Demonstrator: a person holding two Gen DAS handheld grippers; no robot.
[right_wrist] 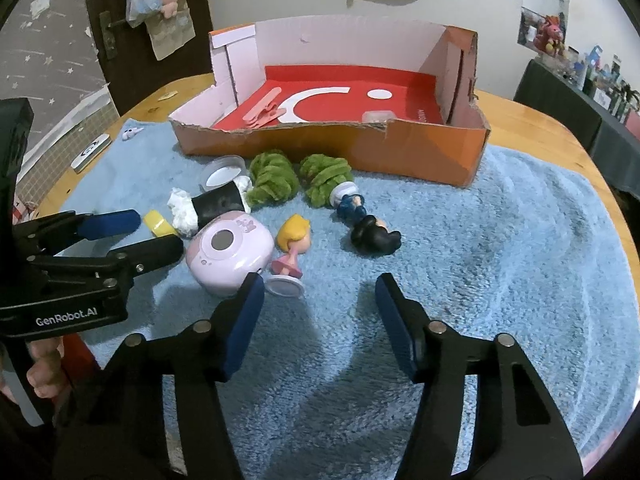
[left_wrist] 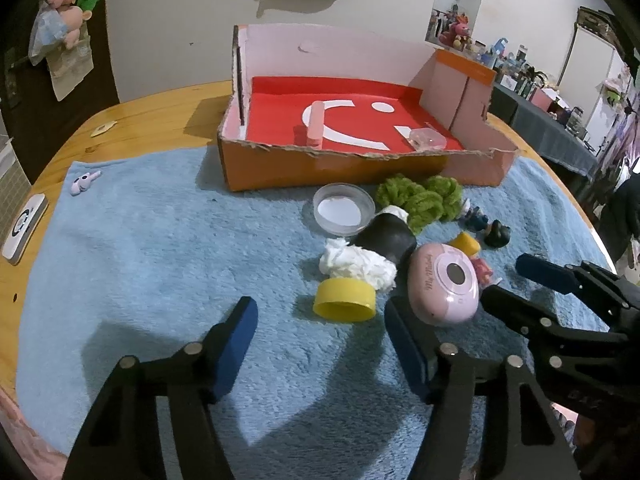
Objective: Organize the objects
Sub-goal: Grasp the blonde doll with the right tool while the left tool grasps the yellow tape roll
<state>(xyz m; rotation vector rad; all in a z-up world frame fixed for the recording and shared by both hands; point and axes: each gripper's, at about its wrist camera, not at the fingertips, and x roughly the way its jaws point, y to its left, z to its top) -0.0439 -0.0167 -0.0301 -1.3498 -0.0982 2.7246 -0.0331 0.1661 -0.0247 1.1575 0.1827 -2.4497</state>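
Note:
Toys lie on a blue towel [right_wrist: 500, 240] in front of an orange cardboard box [left_wrist: 320, 168] with a red floor. A pink clip [left_wrist: 316, 124] and a small clear case [left_wrist: 428, 138] lie in the box. My left gripper [left_wrist: 318, 307] is open, and a yellow cap [left_wrist: 344, 300] sits at its fingertips with neither pad pressing it. Beside the cap are a white tissue wad [left_wrist: 356, 264], a black roll [left_wrist: 388, 238] and a pink oval case [left_wrist: 446, 284]. My right gripper [right_wrist: 320, 280] is open and holds nothing. A blonde doll [right_wrist: 294, 248] lies just past its left finger, and a dark-haired doll [right_wrist: 370, 228] lies farther off.
Two green fuzzy bundles [right_wrist: 300, 178] and a clear round dish [left_wrist: 343, 208] lie near the box front. A small white toy [left_wrist: 84, 182] and a white device [left_wrist: 24, 224] sit at the far left. The wooden table [left_wrist: 160, 116] shows around the towel. A hand [right_wrist: 44, 368] holds the left gripper.

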